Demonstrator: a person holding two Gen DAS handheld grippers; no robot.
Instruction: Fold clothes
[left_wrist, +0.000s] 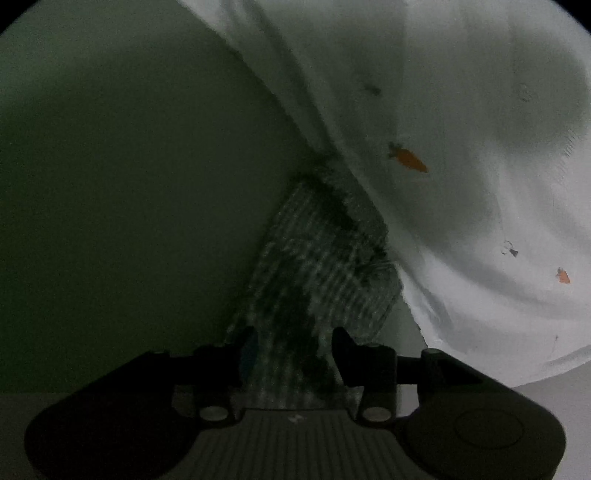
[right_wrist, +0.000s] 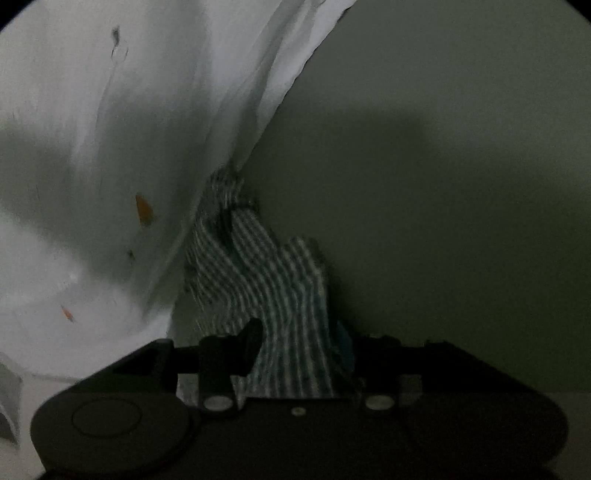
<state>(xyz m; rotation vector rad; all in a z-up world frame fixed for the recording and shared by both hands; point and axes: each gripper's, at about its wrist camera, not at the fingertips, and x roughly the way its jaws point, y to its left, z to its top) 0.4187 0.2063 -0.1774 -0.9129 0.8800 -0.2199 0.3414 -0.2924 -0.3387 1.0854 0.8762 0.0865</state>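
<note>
The left gripper (left_wrist: 291, 354) is clamped on a striped cuff (left_wrist: 314, 266) of a white garment (left_wrist: 461, 129); the right gripper (right_wrist: 295, 347) is clamped on a second striped cuff (right_wrist: 266, 273) of the same garment (right_wrist: 92, 110). Each cuff runs between the fingers and on ahead of its gripper. From there the white cloth, printed with small orange carrots (left_wrist: 408, 158), spreads up and to the inner side: right of the left gripper, left of the right one. It appears to hang stretched between the two grips, off any desk.

The likeliest trouble is a cuff slipping out, since the ribbed knit is bunched and the cloth's weight pulls on it; a sharp tug or uneven lift would do that. Pulling the grippers too far apart could strain the cloth; bringing them close would let the middle sag and crease, spoiling a clean fold.

Behind is a plain greenish wall (left_wrist: 129, 166). A pale surface (left_wrist: 554, 391) shows low beside each gripper. Nothing visible blocks the way.
</note>
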